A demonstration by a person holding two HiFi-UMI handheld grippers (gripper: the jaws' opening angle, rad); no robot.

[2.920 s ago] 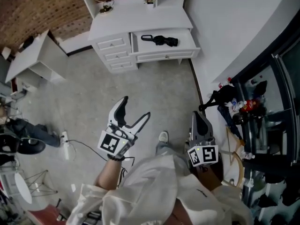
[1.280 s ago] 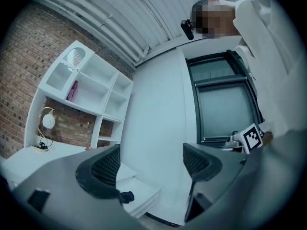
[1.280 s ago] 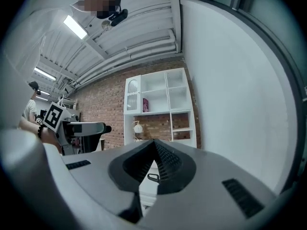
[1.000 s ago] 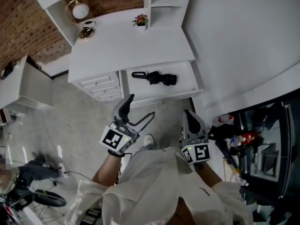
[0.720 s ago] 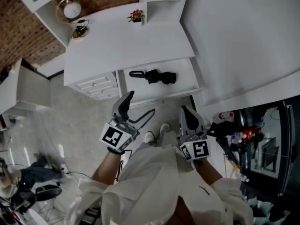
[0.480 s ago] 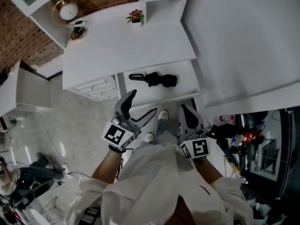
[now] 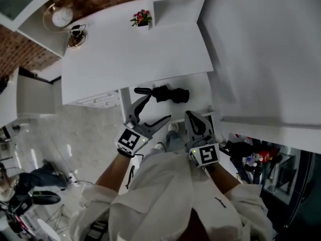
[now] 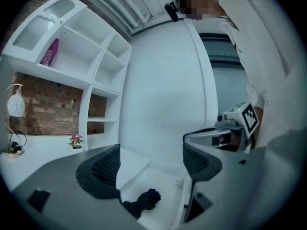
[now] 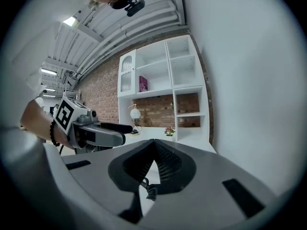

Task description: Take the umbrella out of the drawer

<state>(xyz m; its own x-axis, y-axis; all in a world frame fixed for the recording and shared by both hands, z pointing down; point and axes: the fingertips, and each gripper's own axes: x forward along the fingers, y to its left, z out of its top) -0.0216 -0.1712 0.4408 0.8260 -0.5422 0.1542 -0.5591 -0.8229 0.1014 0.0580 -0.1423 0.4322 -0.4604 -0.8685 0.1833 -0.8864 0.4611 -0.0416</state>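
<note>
The black folded umbrella [image 7: 169, 93] is lying in the open drawer [image 7: 199, 86] of the white desk [image 7: 135, 54]. Its strap end is showing just beside the upper jaw of the left gripper [image 7: 154, 109] in the head view, and that gripper's body is cutting off its near end in the left gripper view. The left gripper is hovering at the drawer front with its jaws spread wide around nothing. Just beside it, the right gripper [image 7: 196, 124] is keeping its jaw tips pressed together, empty, and both are showing only black-and-white square markers.
</note>
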